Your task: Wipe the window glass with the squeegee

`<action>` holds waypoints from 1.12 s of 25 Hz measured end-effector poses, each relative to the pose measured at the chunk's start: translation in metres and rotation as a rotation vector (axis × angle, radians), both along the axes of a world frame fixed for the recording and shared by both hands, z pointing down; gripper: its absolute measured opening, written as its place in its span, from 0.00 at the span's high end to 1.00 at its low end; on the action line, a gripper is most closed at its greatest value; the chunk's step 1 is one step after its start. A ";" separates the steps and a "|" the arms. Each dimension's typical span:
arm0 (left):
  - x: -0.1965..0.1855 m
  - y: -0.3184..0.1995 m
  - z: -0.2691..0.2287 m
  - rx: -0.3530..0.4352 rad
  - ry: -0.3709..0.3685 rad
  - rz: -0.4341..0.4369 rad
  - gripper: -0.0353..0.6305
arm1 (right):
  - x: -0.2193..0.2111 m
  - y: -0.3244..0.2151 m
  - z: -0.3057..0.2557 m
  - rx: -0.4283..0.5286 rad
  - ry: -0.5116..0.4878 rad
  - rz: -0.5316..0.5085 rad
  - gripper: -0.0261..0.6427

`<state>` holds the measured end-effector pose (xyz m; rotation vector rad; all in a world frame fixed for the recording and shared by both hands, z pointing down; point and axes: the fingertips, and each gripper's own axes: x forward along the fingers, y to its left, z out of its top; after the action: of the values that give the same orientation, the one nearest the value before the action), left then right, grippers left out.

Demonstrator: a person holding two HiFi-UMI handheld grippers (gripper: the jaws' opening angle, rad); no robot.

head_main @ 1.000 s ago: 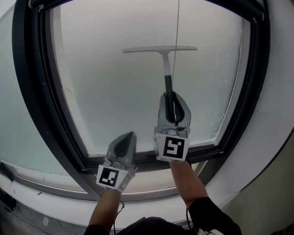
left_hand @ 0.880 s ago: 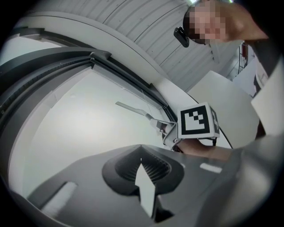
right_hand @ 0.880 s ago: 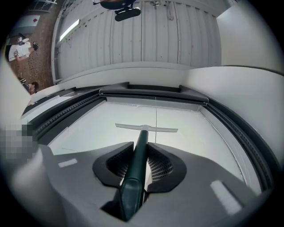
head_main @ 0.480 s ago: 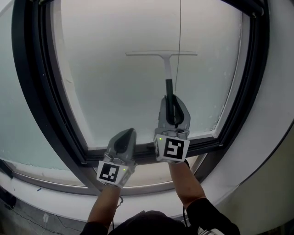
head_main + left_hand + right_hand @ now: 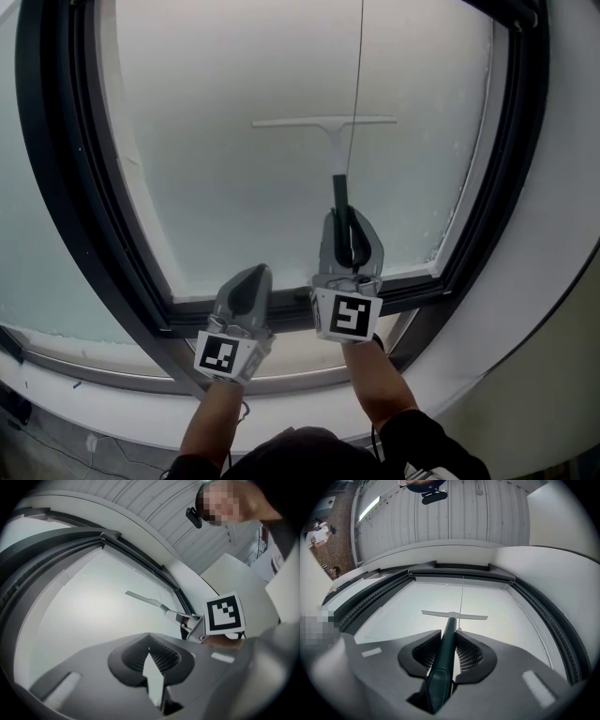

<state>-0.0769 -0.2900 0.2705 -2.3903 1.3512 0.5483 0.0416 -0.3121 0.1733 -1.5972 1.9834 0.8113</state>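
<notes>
Squeegee (image 5: 335, 150) is clamped by its dark handle in the right gripper (image 5: 349, 217), blade across the frosted window glass (image 5: 216, 169), mid-pane. Left gripper (image 5: 255, 274) is held closed, empty, over the dark frame (image 5: 89, 225)'s lower rail; white wall (image 5: 562, 234) is noted around it.

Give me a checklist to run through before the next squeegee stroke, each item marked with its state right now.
1. Right claw shut on the squeegee handle: ok.
2. Blade level across the glass: ok.
3. Blade pressed flat on the glass: cannot tell.
4. Left claw shut, empty, low by the bottom frame, out of the stroke path: ok.
5. Thin cord hanging in front of the glass crosses the blade's right half: not ok, it may snag.
</notes>
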 end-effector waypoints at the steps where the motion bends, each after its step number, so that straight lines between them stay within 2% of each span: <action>1: 0.002 0.001 -0.001 0.000 0.005 0.003 0.95 | 0.000 0.001 0.001 -0.001 0.000 0.000 0.82; 6: 0.007 0.004 0.010 -0.006 -0.014 -0.006 0.95 | 0.002 0.003 0.016 -0.028 0.003 0.001 0.82; 15: 0.014 0.013 0.026 -0.048 0.008 0.007 0.95 | 0.006 0.007 0.048 -0.083 0.013 0.001 0.82; 24: 0.005 0.017 0.039 -0.087 0.014 0.003 0.95 | 0.010 0.007 0.071 -0.144 0.005 0.010 0.82; 28: -0.004 0.017 0.048 -0.120 0.014 -0.013 0.95 | 0.008 0.011 0.075 -0.144 0.000 0.000 0.82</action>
<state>-0.0807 -0.2727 0.3181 -2.4749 1.4419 0.4941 0.0496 -0.3015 0.2483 -1.6761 2.0828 0.6815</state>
